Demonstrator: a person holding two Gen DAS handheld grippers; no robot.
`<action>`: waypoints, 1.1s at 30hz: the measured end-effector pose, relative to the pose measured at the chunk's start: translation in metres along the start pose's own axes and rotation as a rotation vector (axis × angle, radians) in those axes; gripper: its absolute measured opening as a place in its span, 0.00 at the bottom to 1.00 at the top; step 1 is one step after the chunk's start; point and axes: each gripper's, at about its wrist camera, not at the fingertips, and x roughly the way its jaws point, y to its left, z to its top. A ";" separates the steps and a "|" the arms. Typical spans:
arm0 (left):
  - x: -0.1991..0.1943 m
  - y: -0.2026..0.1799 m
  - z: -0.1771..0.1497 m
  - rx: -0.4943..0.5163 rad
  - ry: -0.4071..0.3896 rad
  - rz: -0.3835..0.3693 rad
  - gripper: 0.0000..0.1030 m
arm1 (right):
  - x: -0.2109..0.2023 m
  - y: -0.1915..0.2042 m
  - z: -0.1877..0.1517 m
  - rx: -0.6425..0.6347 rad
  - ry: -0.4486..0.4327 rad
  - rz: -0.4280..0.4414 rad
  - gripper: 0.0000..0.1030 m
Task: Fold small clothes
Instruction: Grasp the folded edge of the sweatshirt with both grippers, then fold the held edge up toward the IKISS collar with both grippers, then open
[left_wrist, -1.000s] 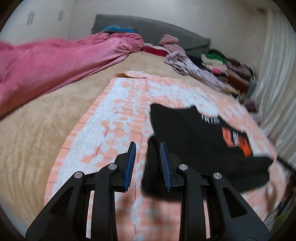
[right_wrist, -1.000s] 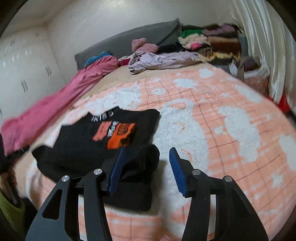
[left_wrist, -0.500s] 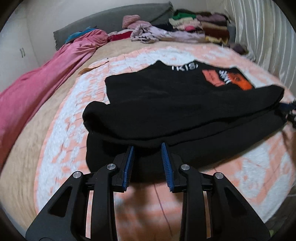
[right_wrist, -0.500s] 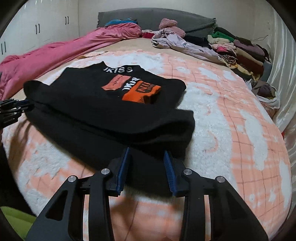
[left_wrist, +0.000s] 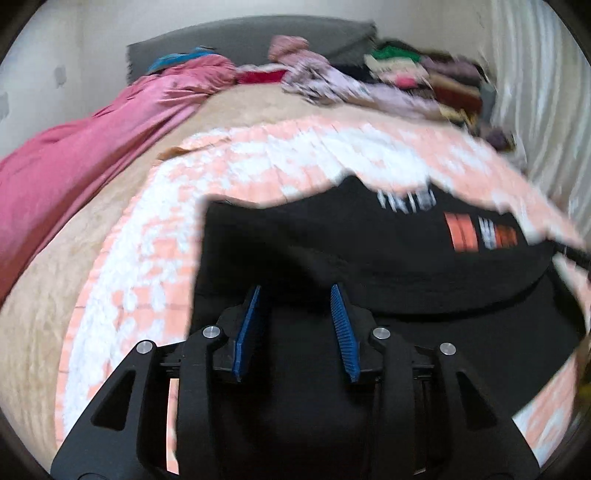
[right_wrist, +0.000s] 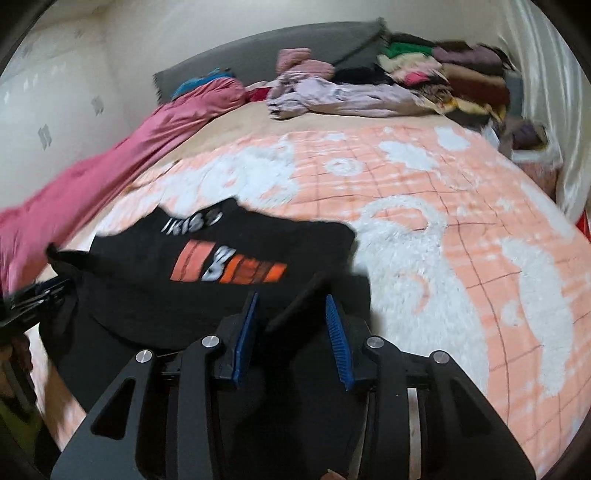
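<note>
Folding the black T-shirt (right_wrist: 207, 258) on the bed's peach-and-white blanket (right_wrist: 461, 221) goes best if both corners travel level. Each tool sits at a near corner of the garment: left gripper (left_wrist: 297, 325) and right gripper (right_wrist: 291, 325), fingers (left_wrist: 247, 328) parted, black cloth between them; whether they grip it I cannot tell. Keep the hem taut so the fold lands square.

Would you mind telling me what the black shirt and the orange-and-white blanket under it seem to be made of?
Black shirt: soft matte knit, probably cotton; it drapes limply and carries a flat printed graphic. Orange-and-white blanket: plush fleece-like pile, judging by the fuzzy raised white patches, though blur leaves the fibre open.
</note>
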 end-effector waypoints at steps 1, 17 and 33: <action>-0.001 0.006 0.005 -0.026 -0.016 0.007 0.30 | 0.001 -0.003 0.004 0.004 -0.004 -0.014 0.36; 0.033 0.062 0.012 -0.199 0.069 -0.128 0.42 | 0.014 -0.028 0.001 0.064 0.075 0.019 0.50; -0.010 0.058 0.002 -0.139 -0.118 -0.087 0.04 | -0.010 -0.018 -0.005 0.083 -0.031 -0.035 0.15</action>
